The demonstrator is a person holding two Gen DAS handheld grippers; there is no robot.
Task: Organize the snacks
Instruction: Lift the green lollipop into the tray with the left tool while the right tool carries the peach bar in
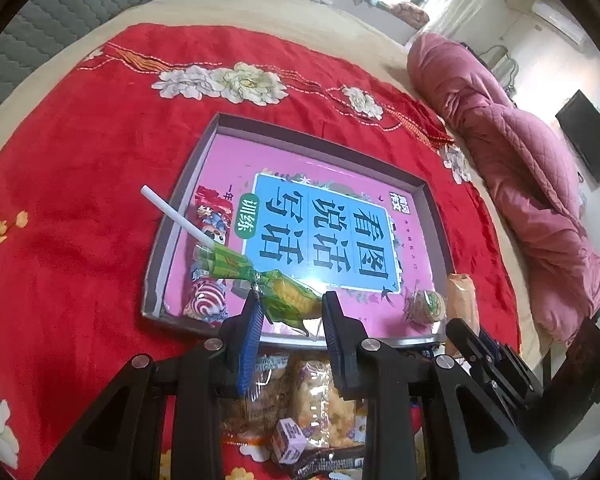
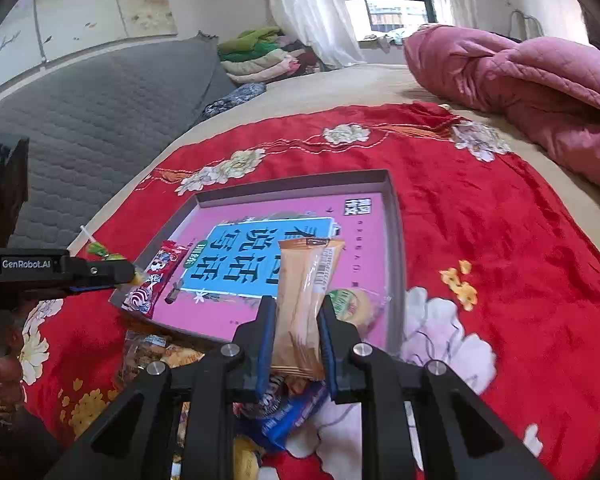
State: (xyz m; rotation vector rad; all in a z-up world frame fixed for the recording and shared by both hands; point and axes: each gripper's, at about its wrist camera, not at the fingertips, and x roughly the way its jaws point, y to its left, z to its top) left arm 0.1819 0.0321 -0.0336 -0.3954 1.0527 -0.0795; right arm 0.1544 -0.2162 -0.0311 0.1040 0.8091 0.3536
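Observation:
A shallow box tray [image 1: 188, 184] with a pink and blue printed bottom lies on a red flowered blanket [image 1: 80, 160]. My left gripper [image 1: 290, 312] is shut on a corn-shaped lollipop [image 1: 288, 298] with a white stick, held over the tray's near left corner. A red candy packet [image 1: 210, 248] lies along the tray's left side. My right gripper [image 2: 296, 330] is shut on an orange biscuit packet [image 2: 304, 292], held upright over the tray's near right part [image 2: 394, 240]. A round green-labelled snack [image 2: 350, 304] lies in the tray's near right corner.
Several loose snack packets [image 1: 308, 404] lie on the blanket just in front of the tray, under both grippers. A rolled pink quilt [image 2: 520, 92] lies at the right. A grey padded headboard [image 2: 100, 100] and folded clothes [image 2: 260, 56] stand beyond the blanket.

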